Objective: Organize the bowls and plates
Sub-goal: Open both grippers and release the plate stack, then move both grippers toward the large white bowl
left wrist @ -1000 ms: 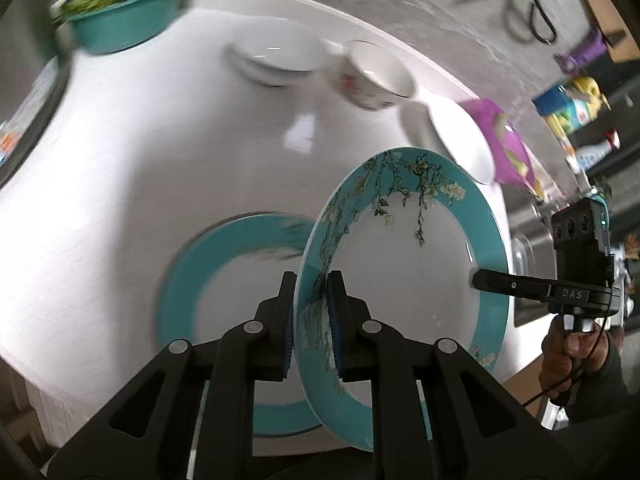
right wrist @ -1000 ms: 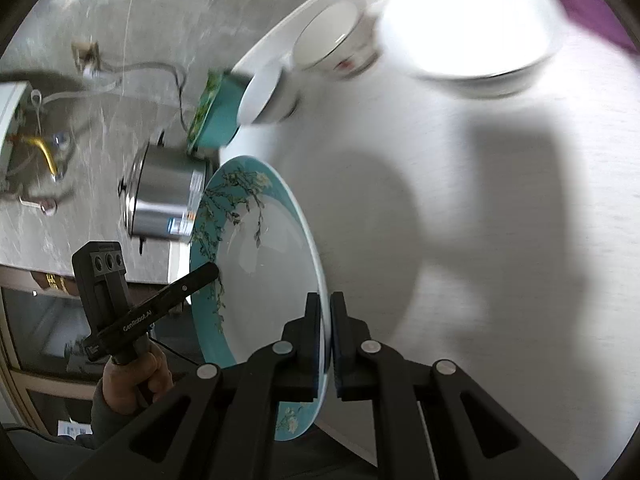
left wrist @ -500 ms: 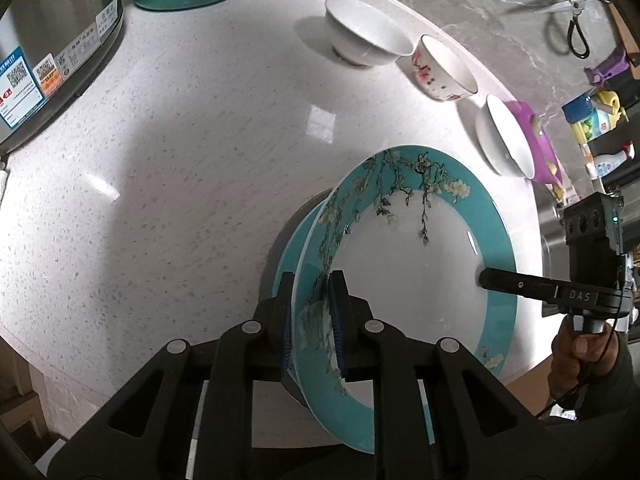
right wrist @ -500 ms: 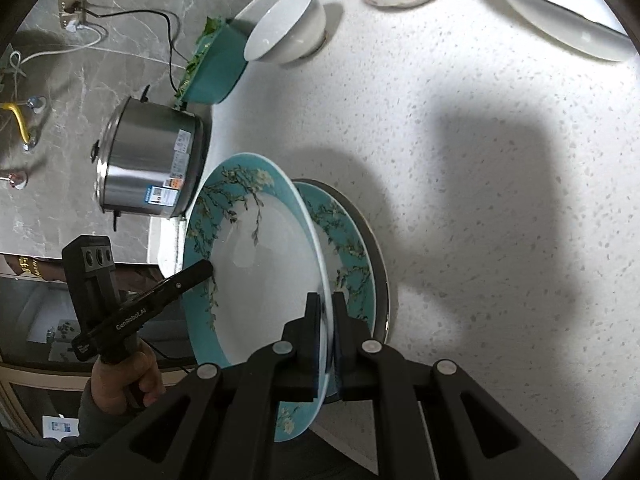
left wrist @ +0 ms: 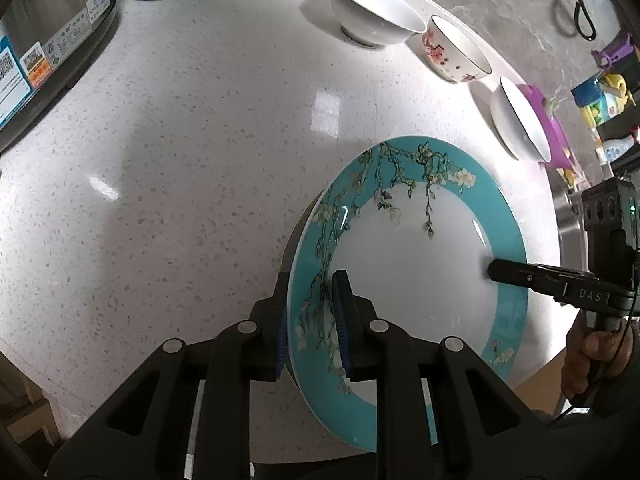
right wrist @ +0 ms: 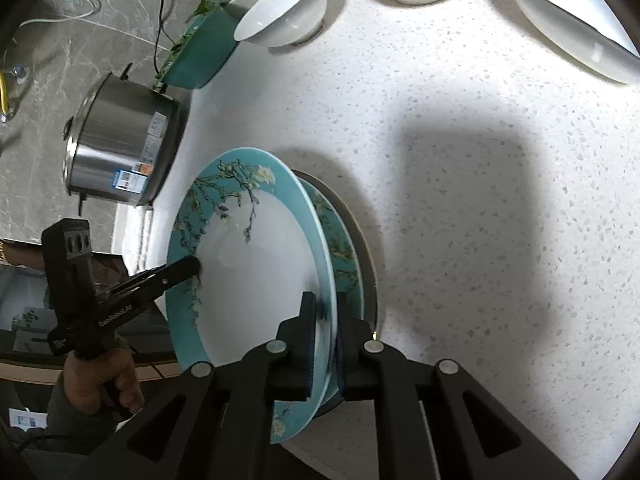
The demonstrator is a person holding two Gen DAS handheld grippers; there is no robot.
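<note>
A teal-rimmed floral plate [left wrist: 416, 256] is held by both grippers at opposite rims, tilted just above a second matching plate [right wrist: 340, 240] that lies on the white speckled counter [left wrist: 192, 152]. My left gripper [left wrist: 310, 320] is shut on the near rim; my right gripper [right wrist: 322, 320] is shut on the opposite rim. A plain white bowl [left wrist: 372, 16], a flowered bowl [left wrist: 456, 52] and a wide white bowl [left wrist: 520, 124] stand along the far edge. The lower plate is almost hidden in the left wrist view.
A steel cooker pot [right wrist: 120, 148] and a teal basin of greens [right wrist: 200, 52] stand at the counter's left end. A purple item [left wrist: 556, 136] lies behind the wide bowl. Bottles [left wrist: 600, 100] and scissors [left wrist: 580, 0] are beyond the counter.
Both grippers have carried the plate over the second plate and lowered it closer. The held plate now covers most of the lower one.
</note>
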